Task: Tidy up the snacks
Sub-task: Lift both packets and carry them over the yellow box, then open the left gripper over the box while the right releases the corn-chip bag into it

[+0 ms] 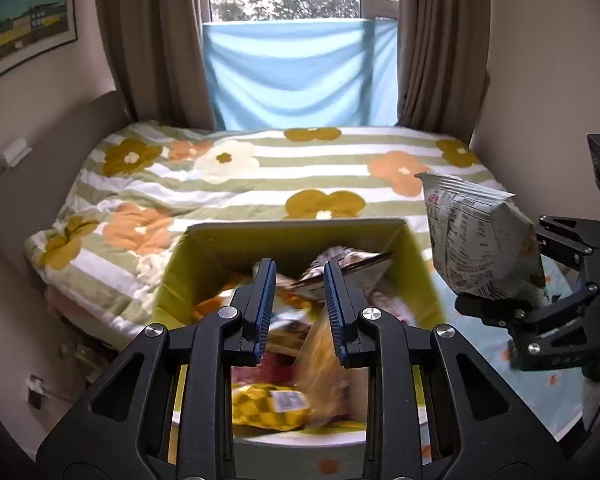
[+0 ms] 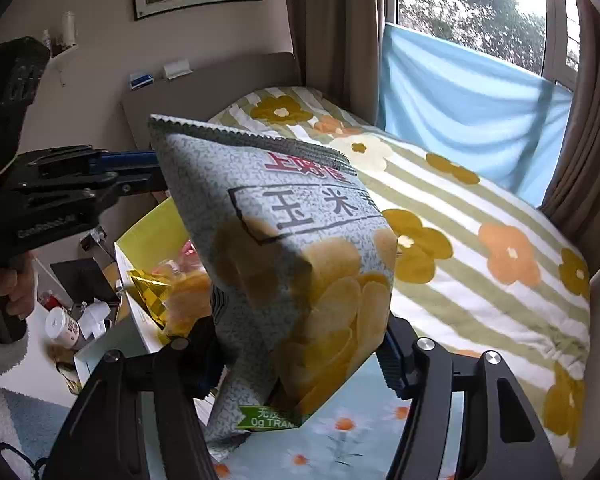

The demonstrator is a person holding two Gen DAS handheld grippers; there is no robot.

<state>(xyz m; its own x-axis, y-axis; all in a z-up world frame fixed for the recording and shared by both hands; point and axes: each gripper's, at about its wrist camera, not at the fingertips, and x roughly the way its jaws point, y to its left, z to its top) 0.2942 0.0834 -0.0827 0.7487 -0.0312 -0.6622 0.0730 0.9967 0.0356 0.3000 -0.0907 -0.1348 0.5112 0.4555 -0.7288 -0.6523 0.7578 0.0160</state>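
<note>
A grey chips bag [image 2: 300,248] with pictured yellow crisps stands upright between the pads of my right gripper [image 2: 300,352], which is shut on its lower part. From the left wrist, the same bag [image 1: 480,236] hangs at the right, just beside the box and above the bed. The open box [image 1: 204,256] has yellow-green inner walls and holds several snack packs, among them a yellow chequered pack [image 1: 268,404] and a blurred orange pack [image 1: 320,356]. My left gripper [image 1: 300,268] hovers over the box, shut, with nothing between its blue pads.
The box [image 2: 152,228] rests at the edge of a bed with a striped flowered quilt [image 1: 260,176] and a pale blue flowered sheet [image 2: 340,440]. A hand [image 2: 12,288] holds the left gripper. A low surface with a cup [image 2: 62,326] and clutter lies left of the bed.
</note>
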